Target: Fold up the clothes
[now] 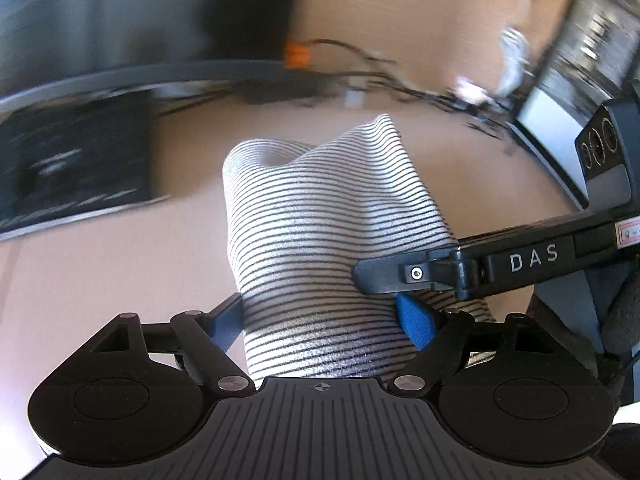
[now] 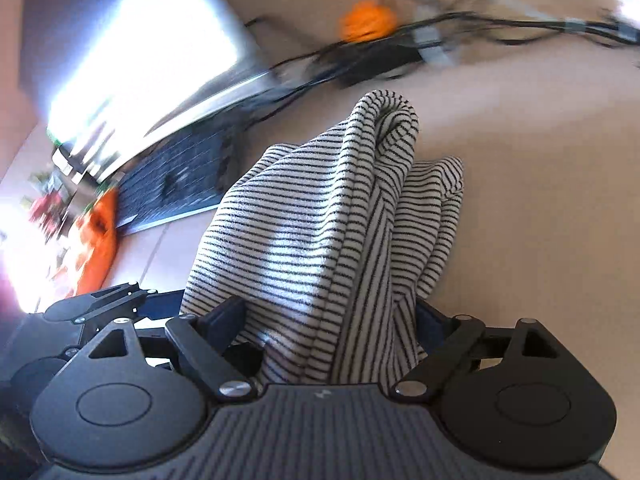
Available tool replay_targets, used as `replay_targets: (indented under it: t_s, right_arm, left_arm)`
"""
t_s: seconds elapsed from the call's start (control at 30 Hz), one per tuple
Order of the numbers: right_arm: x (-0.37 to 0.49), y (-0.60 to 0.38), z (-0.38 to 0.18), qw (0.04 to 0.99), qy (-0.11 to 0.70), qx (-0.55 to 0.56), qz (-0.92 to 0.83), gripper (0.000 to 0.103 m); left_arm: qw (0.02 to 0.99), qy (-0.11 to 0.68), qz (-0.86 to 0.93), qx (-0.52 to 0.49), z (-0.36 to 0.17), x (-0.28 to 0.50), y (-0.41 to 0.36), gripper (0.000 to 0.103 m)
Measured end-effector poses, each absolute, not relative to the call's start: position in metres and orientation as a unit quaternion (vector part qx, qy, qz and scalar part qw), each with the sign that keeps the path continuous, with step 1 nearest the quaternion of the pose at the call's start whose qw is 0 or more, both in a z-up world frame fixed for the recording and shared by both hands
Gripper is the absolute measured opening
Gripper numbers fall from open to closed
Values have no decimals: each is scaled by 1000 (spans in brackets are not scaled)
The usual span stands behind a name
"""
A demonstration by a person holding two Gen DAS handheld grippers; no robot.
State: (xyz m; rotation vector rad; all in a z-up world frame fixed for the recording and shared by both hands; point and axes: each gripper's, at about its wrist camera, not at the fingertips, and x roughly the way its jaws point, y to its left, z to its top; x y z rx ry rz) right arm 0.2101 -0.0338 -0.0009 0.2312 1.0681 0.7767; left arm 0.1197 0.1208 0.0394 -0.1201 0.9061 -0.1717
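Left gripper point(image 1: 320, 320): jaws clamped on striped cloth point(image 1: 320, 220), held bunched above the tan counter point(image 1: 100, 260).
Right gripper point(image 2: 328, 320): jaws clamped on the same striped cloth point(image 2: 320, 220); its arm, crossing the left view, reads "DAS" point(image 1: 534, 258).
Far edge: blurred laptop point(image 2: 168, 184), cables point(image 2: 500, 24), orange object point(image 2: 368, 20).

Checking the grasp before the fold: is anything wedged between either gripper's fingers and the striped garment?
Nothing visible. The left gripper and right gripper each close directly on the striped garment.
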Motion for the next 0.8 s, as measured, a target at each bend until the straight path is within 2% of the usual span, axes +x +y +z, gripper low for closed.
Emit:
replay_targets:
  t_s: [0.23,0.37,0.5,0.7,0.8]
  right_arm:
    - [206,19,8,789,465,69,395,88]
    - [204,36,16,802,440,44,401,88]
    - [202,53,24,814,416,18,406,88]
    - [152,48,53,851,330,-106,394,88]
    - [140,63,48,849,329,-166,379,88]
  left_arm:
    - [902,417,-5,-113,39,98,199,85]
    - [917,382,-43,-110,59,85,219,85]
    - [933,338,-69,-103,81,78,248,90]
    - [929,361,-22,-72,71,145,266,86]
    - [923,385,16,-9,59,185,251,86]
